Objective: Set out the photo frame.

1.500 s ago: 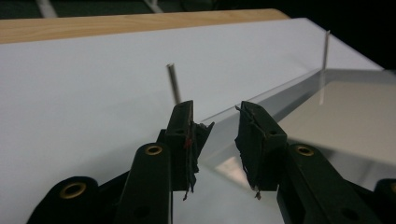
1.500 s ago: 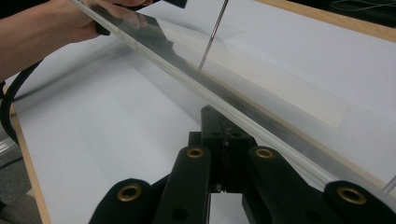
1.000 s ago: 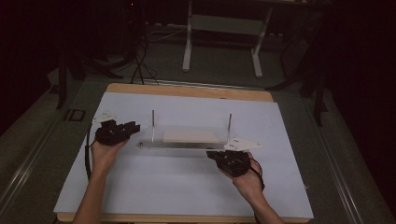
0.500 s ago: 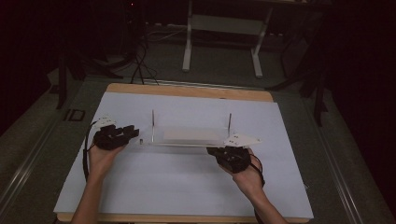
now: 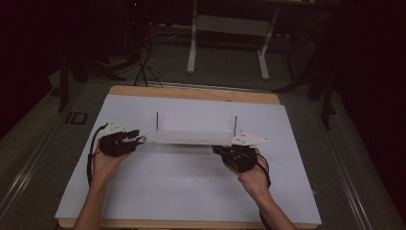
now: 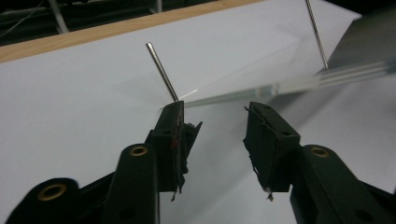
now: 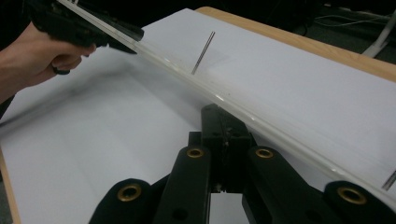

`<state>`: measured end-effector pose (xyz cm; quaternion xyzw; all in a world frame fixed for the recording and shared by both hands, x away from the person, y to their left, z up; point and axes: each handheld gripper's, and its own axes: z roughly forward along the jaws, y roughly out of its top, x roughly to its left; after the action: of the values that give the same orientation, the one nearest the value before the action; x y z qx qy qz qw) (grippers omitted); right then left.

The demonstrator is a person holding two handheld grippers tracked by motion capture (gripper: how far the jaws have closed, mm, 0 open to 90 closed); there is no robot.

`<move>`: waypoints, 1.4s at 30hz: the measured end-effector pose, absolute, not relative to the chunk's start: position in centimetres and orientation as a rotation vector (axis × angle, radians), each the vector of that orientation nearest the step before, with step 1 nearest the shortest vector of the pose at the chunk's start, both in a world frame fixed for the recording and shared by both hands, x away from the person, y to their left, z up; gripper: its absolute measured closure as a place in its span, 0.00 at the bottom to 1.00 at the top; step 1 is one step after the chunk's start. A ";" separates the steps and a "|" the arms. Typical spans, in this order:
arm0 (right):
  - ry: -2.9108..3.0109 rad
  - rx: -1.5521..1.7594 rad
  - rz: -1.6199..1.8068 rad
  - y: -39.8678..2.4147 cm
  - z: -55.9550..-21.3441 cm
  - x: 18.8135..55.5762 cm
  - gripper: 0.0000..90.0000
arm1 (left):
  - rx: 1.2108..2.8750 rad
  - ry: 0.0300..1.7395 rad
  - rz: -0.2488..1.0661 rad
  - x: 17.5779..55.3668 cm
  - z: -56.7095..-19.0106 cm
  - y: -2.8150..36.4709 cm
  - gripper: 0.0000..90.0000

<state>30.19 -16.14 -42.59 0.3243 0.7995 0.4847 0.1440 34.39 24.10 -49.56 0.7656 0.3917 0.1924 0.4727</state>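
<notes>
On a desk (image 5: 191, 191) covered in white paper, a clear plastic sheet (image 5: 191, 136) with two upright metal pins (image 5: 157, 125) lies between a person's two hand-held grippers. The left gripper (image 5: 139, 140) sits at the sheet's left end; its own view shows the jaws apart, having just been opening, with the sheet's corner (image 6: 219, 98) just beyond the tips and nothing between them. The right gripper (image 7: 223, 122) has its jaws together, close against the sheet's thick clear edge (image 7: 261, 126), which the high view cannot resolve. No readable writing or labels appear anywhere.
</notes>
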 end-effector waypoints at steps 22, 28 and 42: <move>2.268 0.947 1.421 -15.7 -41.3 32.0 1.00 | 1.834 0.820 0.503 35.6 -48.2 21.0 0.48; 2.251 0.950 1.420 -15.6 -40.9 32.5 1.00 | 1.800 0.821 0.504 36.0 -47.9 21.0 0.49; 2.224 0.954 1.412 -15.7 -40.1 33.7 1.00 | 1.769 0.833 0.487 36.9 -47.6 20.7 0.49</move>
<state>33.66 -15.75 -40.06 0.3357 0.7823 0.4966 0.1693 36.91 20.67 -47.59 0.7423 0.3497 0.2042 0.5339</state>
